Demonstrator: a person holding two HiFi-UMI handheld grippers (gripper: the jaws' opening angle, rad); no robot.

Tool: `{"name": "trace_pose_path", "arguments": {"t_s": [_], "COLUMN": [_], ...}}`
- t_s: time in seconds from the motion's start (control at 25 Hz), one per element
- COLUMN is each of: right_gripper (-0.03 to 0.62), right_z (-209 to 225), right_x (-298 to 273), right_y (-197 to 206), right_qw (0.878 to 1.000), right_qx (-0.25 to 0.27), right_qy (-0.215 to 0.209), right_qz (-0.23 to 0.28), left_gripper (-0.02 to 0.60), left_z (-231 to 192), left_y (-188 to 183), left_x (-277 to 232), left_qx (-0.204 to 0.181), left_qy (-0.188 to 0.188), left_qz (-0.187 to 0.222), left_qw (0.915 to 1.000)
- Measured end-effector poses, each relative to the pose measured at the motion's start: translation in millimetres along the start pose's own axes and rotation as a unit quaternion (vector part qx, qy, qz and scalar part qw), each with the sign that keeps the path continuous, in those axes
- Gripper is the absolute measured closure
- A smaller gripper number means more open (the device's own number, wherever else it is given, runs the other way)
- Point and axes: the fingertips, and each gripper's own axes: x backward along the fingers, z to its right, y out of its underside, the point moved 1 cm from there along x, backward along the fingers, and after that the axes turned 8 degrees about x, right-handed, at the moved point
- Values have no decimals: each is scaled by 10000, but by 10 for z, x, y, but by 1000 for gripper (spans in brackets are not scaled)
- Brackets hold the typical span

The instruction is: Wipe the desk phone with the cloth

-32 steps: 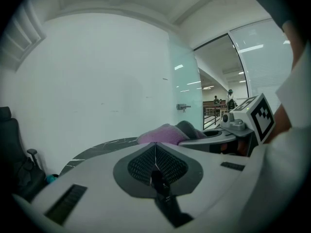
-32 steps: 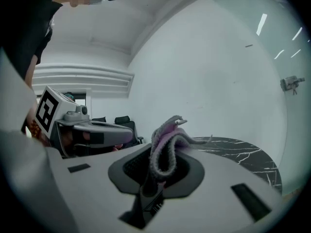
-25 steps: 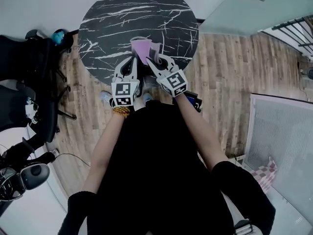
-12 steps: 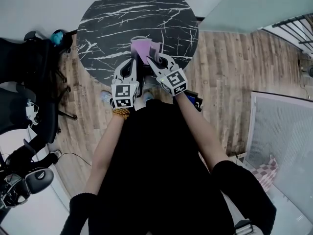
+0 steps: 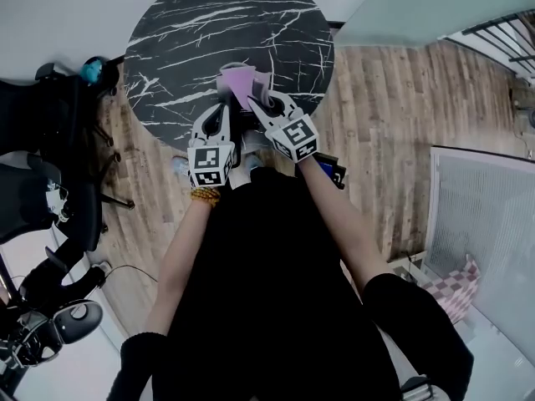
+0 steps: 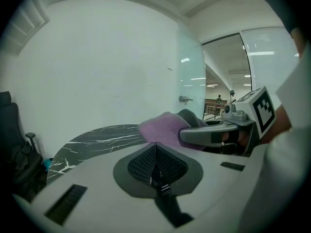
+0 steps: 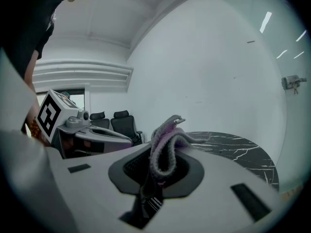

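Note:
Over the near edge of the round black marble table [image 5: 192, 32], my right gripper [image 5: 255, 100] is shut on a purple cloth [image 5: 237, 80]. In the right gripper view the cloth [image 7: 164, 144] stands bunched up out of the shut jaws [image 7: 163, 168]. My left gripper [image 5: 224, 111] hangs beside it on the left, shut with nothing in it [image 6: 155, 160]. From the left gripper view, the cloth [image 6: 163, 127] and the right gripper [image 6: 194, 135] sit close ahead to the right. No desk phone shows in any view.
Black office chairs [image 5: 42, 140] stand on the wooden floor [image 5: 393, 115] to the table's left. A white wall runs behind the table, with a glass partition [image 6: 192, 81] at the right. A small dark object [image 5: 330, 170] lies on the floor by my right arm.
The head view has shifted slightly, so the table and chairs sit a little further left. Both grippers hold almost the same pose, the cloth still in the right one.

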Motion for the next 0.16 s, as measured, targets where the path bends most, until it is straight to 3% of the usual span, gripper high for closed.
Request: {"name": "trace_pose_path", "arguments": {"t_s": [0.16], "right_gripper": [540], "right_z": [79], "right_x": [13], "right_y": [27], "right_qw": [10000], "right_qx": [-52], "right_qy": [37], "right_qz": [-28], "left_gripper": [568], "left_z": [24], "left_y": [-18], "left_x": [-69], "left_qx": [-9], "left_qy": [36], "left_qz": [-14], "left_qw": [10000]}}
